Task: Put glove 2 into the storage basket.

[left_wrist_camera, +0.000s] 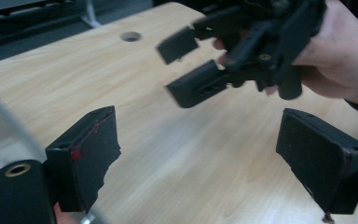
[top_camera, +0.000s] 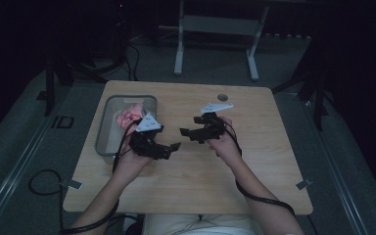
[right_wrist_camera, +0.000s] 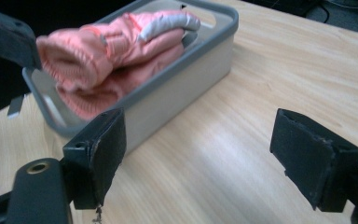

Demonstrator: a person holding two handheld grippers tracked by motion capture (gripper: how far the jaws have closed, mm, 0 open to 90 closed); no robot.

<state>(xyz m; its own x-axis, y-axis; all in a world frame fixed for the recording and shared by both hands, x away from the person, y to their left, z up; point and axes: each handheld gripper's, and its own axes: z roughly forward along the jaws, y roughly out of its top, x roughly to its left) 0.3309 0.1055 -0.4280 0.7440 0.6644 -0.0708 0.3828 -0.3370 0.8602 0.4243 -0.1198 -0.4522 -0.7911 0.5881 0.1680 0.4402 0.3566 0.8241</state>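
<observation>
A grey bin (top_camera: 103, 128) stands at the left of the wooden table (top_camera: 200, 186), with a pink garment (top_camera: 129, 115) bundled inside. My left gripper (top_camera: 170, 148) hovers just right of the bin, jaws open and empty, pointing right. My right gripper (top_camera: 187, 129) faces it from the table's middle, also open and empty, the tips a short gap apart. In the left gripper view my own open jaws frame bare wood around the left gripper (left_wrist_camera: 200, 158), with the right gripper (left_wrist_camera: 191, 67) beyond. Past the open right gripper (right_wrist_camera: 198, 149) lies the pink garment (right_wrist_camera: 121, 51) in the bin (right_wrist_camera: 182, 88).
A round cable hole (top_camera: 222, 97) sits near the table's far edge, also seen as the hole (left_wrist_camera: 130, 36). A white frame stand (top_camera: 215, 29) is on the floor behind the table. Cables trail from both grippers toward the near edge.
</observation>
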